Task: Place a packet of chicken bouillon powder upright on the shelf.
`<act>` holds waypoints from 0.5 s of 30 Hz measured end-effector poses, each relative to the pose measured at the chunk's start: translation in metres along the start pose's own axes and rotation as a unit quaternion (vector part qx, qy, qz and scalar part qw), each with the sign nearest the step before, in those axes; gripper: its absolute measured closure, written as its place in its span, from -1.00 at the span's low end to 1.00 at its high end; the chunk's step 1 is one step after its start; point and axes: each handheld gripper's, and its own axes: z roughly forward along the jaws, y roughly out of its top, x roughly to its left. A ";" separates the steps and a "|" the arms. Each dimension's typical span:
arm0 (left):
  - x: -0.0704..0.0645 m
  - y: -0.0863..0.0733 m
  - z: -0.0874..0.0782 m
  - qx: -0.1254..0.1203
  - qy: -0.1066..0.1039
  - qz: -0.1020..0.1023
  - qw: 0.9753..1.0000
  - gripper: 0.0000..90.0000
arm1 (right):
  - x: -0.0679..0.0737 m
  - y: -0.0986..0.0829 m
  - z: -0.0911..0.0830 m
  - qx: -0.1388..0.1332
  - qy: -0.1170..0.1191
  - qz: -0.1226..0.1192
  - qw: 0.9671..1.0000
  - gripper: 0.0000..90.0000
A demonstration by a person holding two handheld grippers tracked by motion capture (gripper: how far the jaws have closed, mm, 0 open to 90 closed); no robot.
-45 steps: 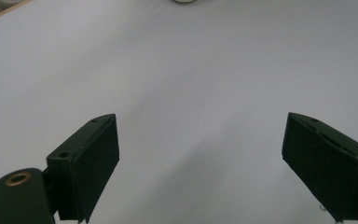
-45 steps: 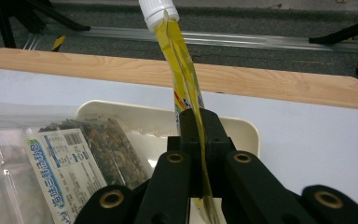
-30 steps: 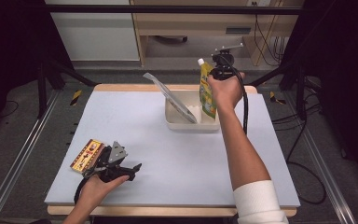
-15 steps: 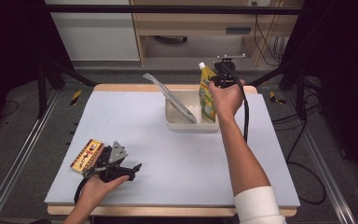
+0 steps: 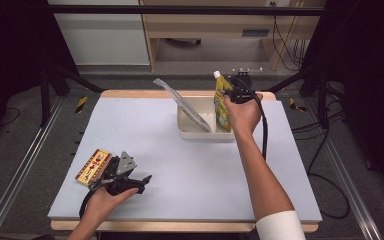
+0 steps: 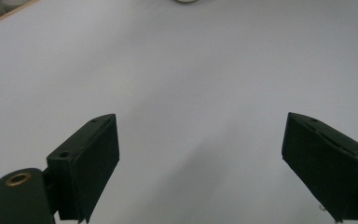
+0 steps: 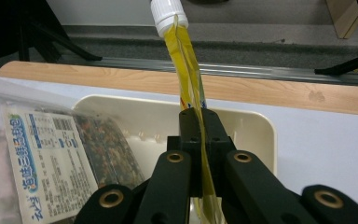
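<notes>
Yellow pouch (image 5: 222, 107) with a white cap stands upright at the far side of the table, its lower end inside the cream tray (image 5: 192, 131), pinched flat between the closed jaws of your right gripper (image 5: 237, 95). Nearest you, your left gripper (image 5: 130, 181) rests low on the pale grey table top (image 5: 200, 170) near its front left corner, jaws spread wide with nothing between them. Just beside it, on its left, lies a small flat brown and yellow packet (image 5: 94, 166). Farther off, well apart from your left hand, the tray also holds a clear bag of dried food (image 7: 51, 154) with a printed label, leaning tilted against the tray's left rim
</notes>
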 end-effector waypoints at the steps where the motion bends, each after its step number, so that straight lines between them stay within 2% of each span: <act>1: 0.000 0.000 0.000 0.002 0.000 0.002 1.000 -0.76 | 0.000 -0.002 0.000 0.000 0.002 -0.001 1.000 1.00; 5: 0.000 0.000 -0.001 -0.001 0.000 -0.001 1.000 -0.76 | -0.001 -0.005 -0.001 0.000 0.001 -0.004 1.000 0.98; 7: 0.001 0.000 -0.001 -0.002 0.003 -0.001 1.000 -0.76 | -0.001 -0.005 -0.001 0.002 0.003 -0.004 1.000 0.90; 10: 0.002 0.000 -0.002 -0.002 0.003 -0.001 1.000 -0.76 | -0.001 -0.007 -0.002 0.000 0.016 -0.003 1.000 0.70; 15: 0.004 0.000 -0.003 -0.002 0.008 0.001 1.000 -0.76 | 0.001 -0.013 -0.012 -0.019 0.020 -0.020 0.999 0.44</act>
